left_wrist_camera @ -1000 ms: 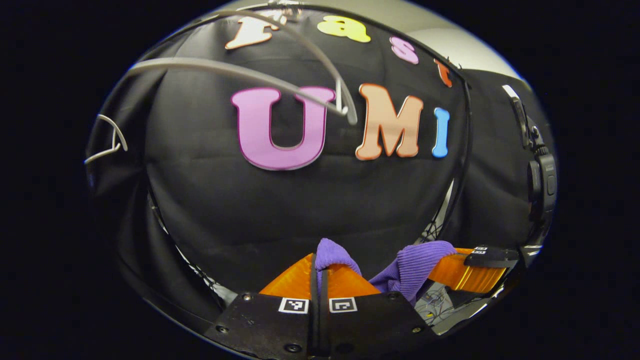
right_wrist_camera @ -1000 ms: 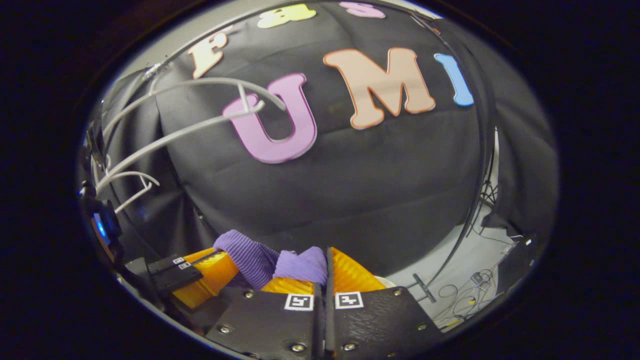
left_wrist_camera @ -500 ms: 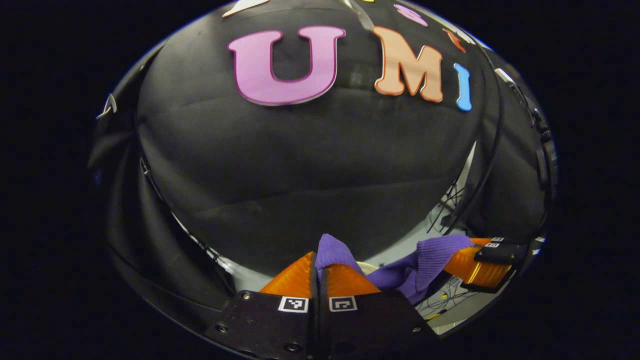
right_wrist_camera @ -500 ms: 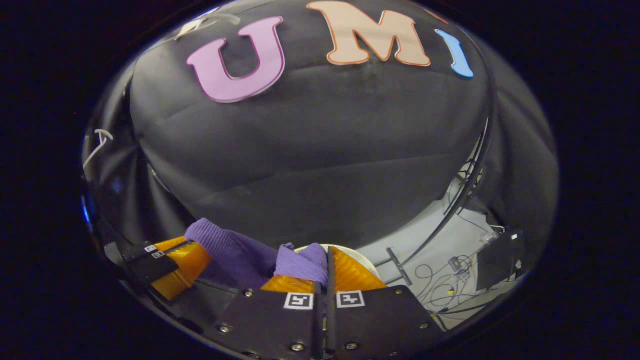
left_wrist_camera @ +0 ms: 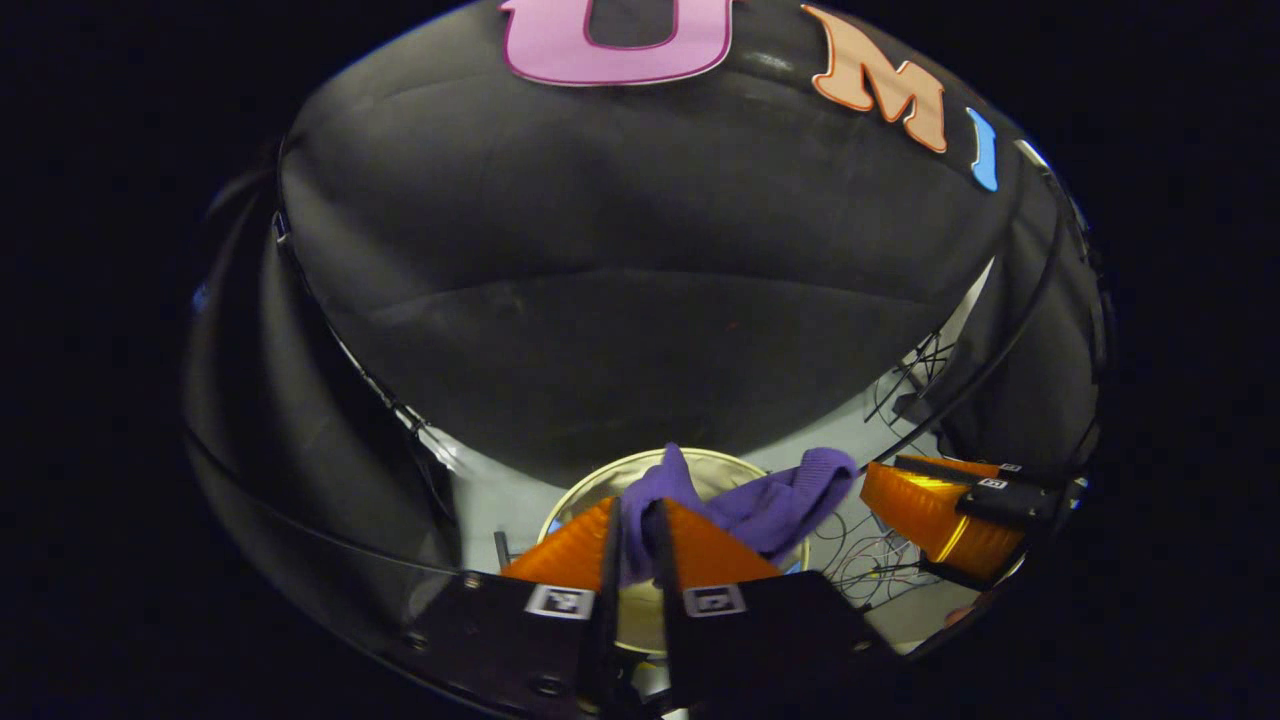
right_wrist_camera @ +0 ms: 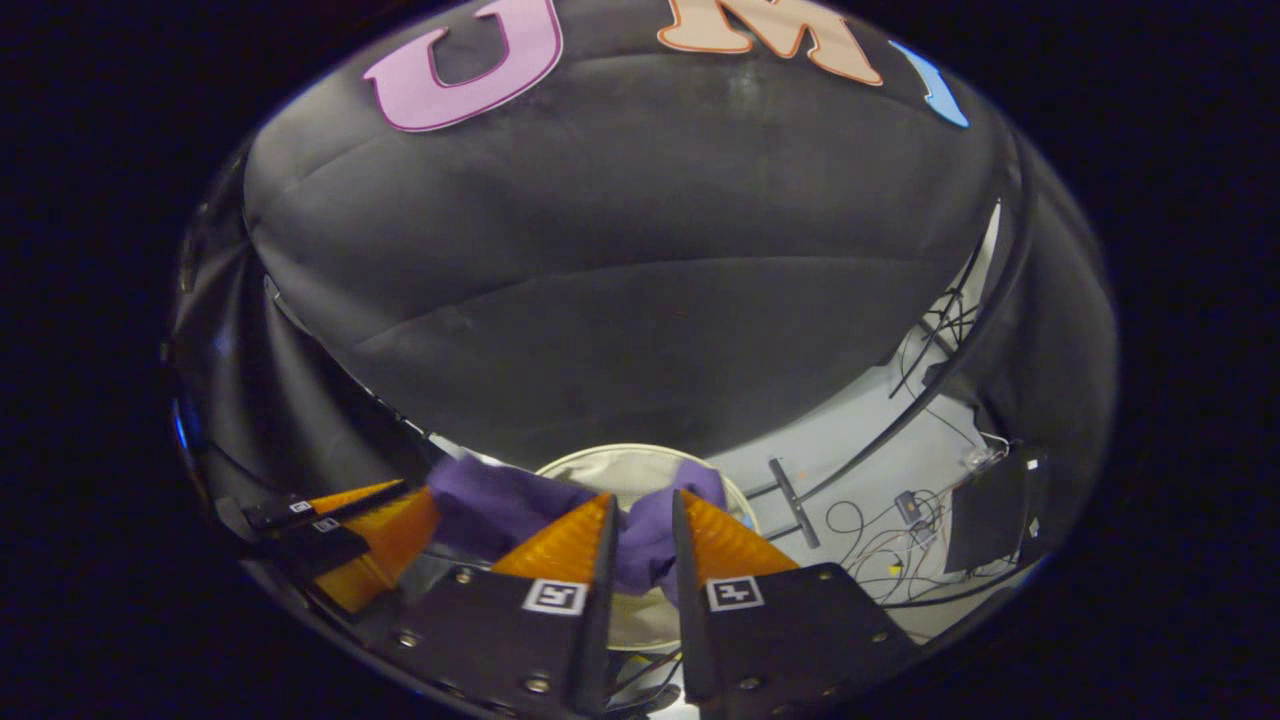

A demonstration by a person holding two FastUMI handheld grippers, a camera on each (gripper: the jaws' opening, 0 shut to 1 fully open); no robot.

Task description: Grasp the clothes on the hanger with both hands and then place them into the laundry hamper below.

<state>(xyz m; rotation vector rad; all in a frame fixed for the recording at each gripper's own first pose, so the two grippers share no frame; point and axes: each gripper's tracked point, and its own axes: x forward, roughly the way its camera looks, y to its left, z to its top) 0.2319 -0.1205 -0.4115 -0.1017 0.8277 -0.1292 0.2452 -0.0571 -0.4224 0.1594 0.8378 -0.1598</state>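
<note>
Both tools have dropped well down from the hanger height of a second ago, and their fingers, then pinched tight, now stand a little apart with the purple garment (left_wrist_camera: 770,505) still bunched in the gaps. It is slung between the left tool (left_wrist_camera: 634,520) and the right tool (right_wrist_camera: 640,520), directly above the round, cream-rimmed laundry hamper (right_wrist_camera: 610,458) on the floor. In the left gripper view the right tool (left_wrist_camera: 940,500) sits off to the side, with the knit draped toward it.

The cloth looks like a soft ribbed knit: light, limp, not slippery, likely to sag and snag on finger edges, so bunched folds near each end seem the sensible hold.

Square black-and-white marker tags (right_wrist_camera: 553,596) sit on each tool's fingers; no readable brand or label shows on the garment or hamper. Cables (right_wrist_camera: 900,540) lie on the grey floor beyond.
</note>
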